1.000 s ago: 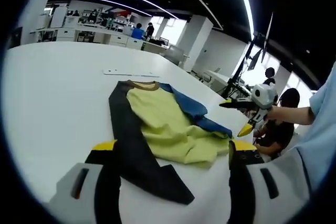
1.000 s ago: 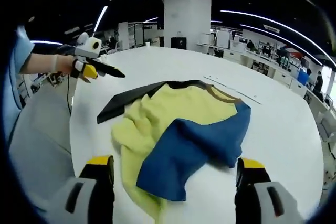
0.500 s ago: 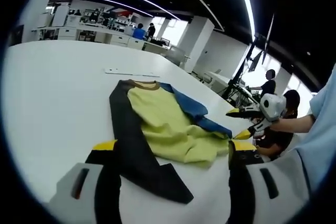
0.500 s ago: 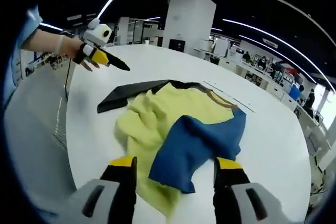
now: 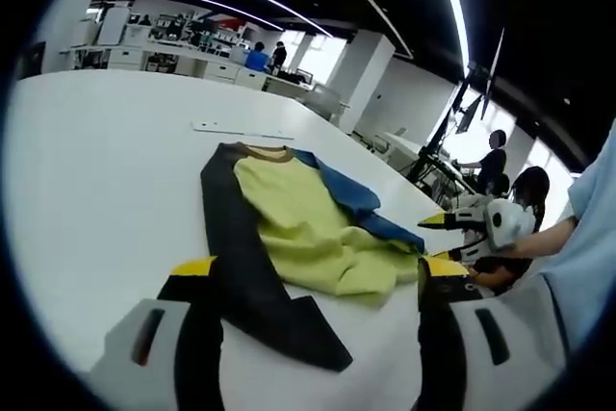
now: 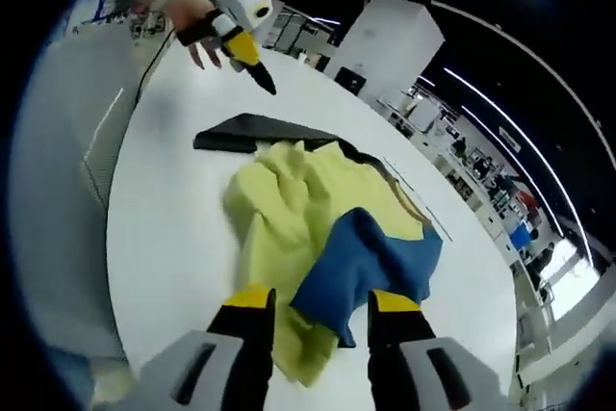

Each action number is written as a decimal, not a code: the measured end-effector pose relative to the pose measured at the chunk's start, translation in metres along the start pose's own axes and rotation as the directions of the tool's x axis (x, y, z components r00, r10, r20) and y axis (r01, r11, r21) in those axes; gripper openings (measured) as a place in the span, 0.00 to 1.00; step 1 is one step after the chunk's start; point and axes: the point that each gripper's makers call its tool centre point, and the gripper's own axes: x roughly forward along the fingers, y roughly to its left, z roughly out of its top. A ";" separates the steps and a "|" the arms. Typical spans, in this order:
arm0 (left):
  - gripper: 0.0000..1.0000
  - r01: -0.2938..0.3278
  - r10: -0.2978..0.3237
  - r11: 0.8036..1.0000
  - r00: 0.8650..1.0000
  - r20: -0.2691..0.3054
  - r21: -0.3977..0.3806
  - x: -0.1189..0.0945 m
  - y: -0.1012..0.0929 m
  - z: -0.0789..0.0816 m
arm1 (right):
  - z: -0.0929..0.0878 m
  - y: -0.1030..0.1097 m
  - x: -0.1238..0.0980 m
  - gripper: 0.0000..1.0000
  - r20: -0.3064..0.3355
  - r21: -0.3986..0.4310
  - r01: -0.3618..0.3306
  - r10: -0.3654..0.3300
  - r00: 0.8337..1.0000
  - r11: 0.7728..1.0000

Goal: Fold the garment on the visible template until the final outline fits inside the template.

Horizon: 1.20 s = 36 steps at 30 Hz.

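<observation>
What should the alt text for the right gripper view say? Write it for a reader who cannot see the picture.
A rumpled shirt with a yellow body, a blue sleeve and a black sleeve lies on a white table. The right gripper has its yellow-tipped jaws on either side of the blue sleeve's near edge. The left gripper, held in a hand, hovers beyond the black sleeve.

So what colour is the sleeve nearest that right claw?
Blue. The sleeve shows best in the right gripper view, lying over the yellow body of the garment.

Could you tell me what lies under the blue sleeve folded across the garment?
The blue sleeve lies on the yellow body of the garment, which shows around it. The part beneath the sleeve is covered, as is any template on the white table.
</observation>
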 end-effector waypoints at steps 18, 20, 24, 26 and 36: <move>0.78 -0.008 0.008 1.000 1.000 0.008 -0.004 -0.001 0.001 0.001 | 0.011 -0.015 -0.009 0.13 0.045 -0.008 0.078 -0.077 0.996 0.997; 0.78 -0.006 0.006 1.000 1.000 0.007 -0.007 -0.001 0.000 0.000 | 0.010 -0.017 -0.010 0.07 0.043 -0.031 0.086 -0.085 0.995 0.996; 0.78 -0.005 0.005 1.000 1.000 0.003 -0.005 -0.001 0.000 -0.001 | 0.008 -0.021 -0.010 0.07 0.038 -0.009 0.086 -0.086 0.996 0.996; 0.78 -0.004 0.004 1.000 1.000 0.002 -0.006 -0.001 0.000 -0.001 | 0.006 -0.023 -0.010 0.03 0.039 -0.016 0.087 -0.086 0.996 0.996; 0.77 -0.005 0.005 1.000 1.000 -0.004 -0.005 0.000 0.001 -0.003 | 0.005 -0.040 -0.013 0.00 0.040 0.040 0.108 -0.109 0.993 0.993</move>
